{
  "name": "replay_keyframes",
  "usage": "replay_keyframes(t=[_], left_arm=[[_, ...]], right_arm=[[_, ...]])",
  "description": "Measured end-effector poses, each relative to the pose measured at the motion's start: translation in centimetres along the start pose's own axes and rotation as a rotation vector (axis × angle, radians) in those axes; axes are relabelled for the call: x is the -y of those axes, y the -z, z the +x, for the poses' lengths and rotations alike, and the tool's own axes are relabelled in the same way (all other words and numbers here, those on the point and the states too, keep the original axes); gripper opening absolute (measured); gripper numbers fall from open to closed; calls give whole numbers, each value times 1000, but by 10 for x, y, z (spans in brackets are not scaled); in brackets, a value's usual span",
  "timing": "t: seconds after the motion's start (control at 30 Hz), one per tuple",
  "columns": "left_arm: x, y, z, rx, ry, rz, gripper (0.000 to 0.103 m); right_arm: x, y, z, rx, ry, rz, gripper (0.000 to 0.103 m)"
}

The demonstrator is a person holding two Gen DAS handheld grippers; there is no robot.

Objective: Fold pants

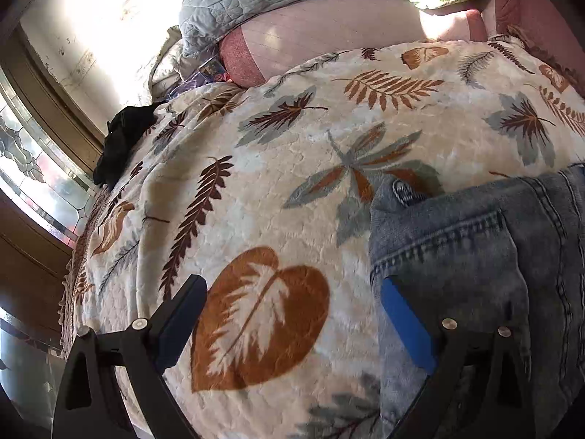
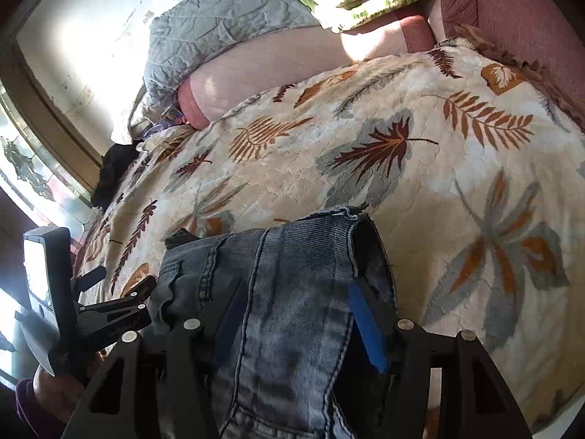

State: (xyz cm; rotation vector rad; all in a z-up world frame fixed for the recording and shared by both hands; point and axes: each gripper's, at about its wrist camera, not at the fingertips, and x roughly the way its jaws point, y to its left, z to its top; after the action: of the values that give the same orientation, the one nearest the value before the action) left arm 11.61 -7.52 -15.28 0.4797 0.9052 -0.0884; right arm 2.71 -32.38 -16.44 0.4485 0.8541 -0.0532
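Jeans (image 2: 292,292), bunched lower-centre on leaf blanket (image 2: 438,197): right gripper (image 2: 296,325) straddles the denim, grip unclear; left gripper (image 1: 292,322) spread, empty. Tip: clamp fully w/ both before lifting.

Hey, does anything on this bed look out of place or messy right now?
One thing: a dark garment lies crumpled at the far edge of the leaf-print blanket, near the window. The jeans are bunched between the right gripper's fingers, not yet flat.
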Motion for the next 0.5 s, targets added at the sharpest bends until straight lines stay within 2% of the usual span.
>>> replay_keyframes(t=[0.2,0.37,0.5], left_arm=[[-4,52,-38,19,69,19,97],[0,81,-57,46,80,33,97],[9,92,-51,29,66,48,97]], right_arm=[[0,25,-38,27,71,-68,62],[2,44,-52,23,86,-82,62],[-11,58,-50,11,79,-124,62]])
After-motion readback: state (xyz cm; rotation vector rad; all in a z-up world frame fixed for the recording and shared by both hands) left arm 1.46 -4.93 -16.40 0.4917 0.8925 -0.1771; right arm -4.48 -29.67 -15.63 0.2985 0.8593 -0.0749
